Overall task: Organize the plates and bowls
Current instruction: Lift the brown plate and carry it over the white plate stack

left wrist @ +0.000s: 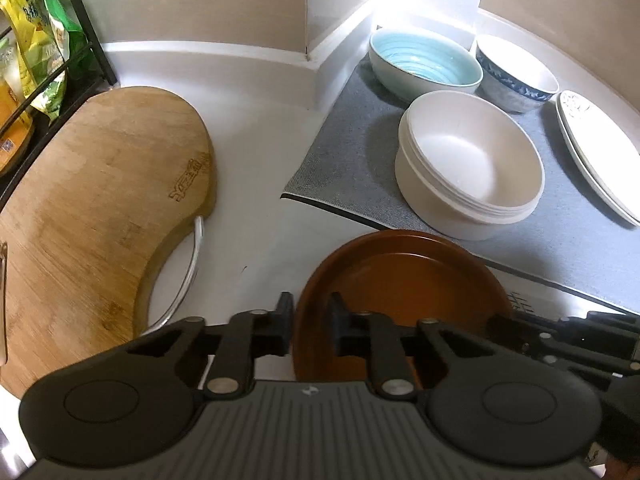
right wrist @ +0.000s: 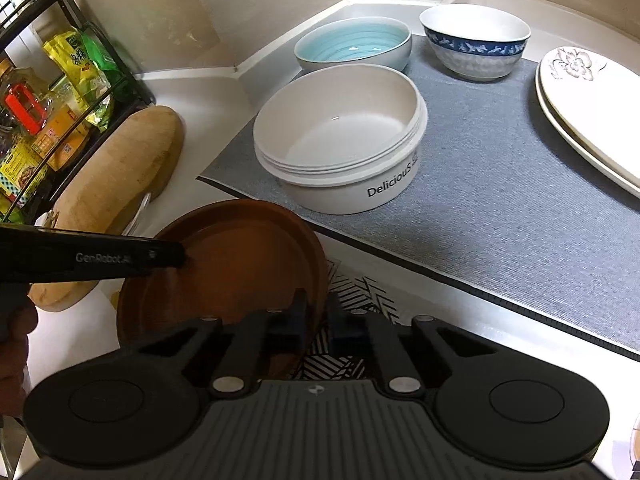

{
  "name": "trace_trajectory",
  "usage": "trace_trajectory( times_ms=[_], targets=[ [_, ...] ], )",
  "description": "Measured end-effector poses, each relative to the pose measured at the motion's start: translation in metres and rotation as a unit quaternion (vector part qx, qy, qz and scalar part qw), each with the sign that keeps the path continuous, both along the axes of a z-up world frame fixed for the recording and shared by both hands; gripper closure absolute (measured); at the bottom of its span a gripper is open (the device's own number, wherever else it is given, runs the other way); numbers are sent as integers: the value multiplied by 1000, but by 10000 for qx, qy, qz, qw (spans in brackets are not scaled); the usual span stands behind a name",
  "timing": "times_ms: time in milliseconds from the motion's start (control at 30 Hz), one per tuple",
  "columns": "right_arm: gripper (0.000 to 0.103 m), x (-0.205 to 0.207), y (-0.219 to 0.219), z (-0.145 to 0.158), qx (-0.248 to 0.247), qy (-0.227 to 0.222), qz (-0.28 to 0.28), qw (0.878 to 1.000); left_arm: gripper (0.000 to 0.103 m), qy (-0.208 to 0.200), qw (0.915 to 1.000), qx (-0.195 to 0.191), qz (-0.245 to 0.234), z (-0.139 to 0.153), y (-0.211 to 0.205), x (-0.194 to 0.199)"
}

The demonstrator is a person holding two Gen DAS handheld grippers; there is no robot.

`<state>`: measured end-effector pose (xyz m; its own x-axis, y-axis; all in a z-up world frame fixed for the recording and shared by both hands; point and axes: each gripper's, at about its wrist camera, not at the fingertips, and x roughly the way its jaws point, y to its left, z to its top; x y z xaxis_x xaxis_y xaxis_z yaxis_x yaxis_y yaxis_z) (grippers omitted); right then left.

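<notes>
A brown plate [left wrist: 400, 276] [right wrist: 248, 256] is held just in front of the grey mat [left wrist: 360, 160] [right wrist: 480, 216]. My left gripper [left wrist: 311, 314] is shut on its left rim. My right gripper [right wrist: 318, 312] is shut on its right rim. On the mat stand a stack of white bowls [left wrist: 472, 168] [right wrist: 340, 136], a light blue bowl [left wrist: 424, 60] [right wrist: 352, 42] and a blue-patterned bowl [left wrist: 516, 76] [right wrist: 476, 40]. Two stacked white plates [left wrist: 596, 148] [right wrist: 588, 112] lie at the mat's right side.
A wooden cutting board [left wrist: 100, 208] [right wrist: 120, 184] lies to the left on the white counter. A black wire rack [left wrist: 40, 60] [right wrist: 48, 100] with packets stands behind it. A black-and-white patterned mat [right wrist: 360, 292] shows under the brown plate. Walls close off the corner behind the bowls.
</notes>
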<state>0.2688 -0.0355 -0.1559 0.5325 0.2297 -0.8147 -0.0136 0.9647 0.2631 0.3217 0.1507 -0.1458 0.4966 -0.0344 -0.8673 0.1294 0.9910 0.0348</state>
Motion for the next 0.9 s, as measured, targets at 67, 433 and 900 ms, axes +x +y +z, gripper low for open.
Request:
trace_trajectory(
  times_ms=[67, 433, 900],
  targets=[
    [93, 0, -3, 1, 50, 28, -42, 10000, 88, 24, 10000, -55, -28, 2, 2, -1],
    [93, -24, -20, 19, 50, 29, -161, 9999, 89, 31, 9983, -11, -580, 14, -19, -37],
    [93, -65, -59, 40, -106, -321, -827, 9960, 89, -311, 9908, -237, -1299, 39, -69, -49]
  ],
)
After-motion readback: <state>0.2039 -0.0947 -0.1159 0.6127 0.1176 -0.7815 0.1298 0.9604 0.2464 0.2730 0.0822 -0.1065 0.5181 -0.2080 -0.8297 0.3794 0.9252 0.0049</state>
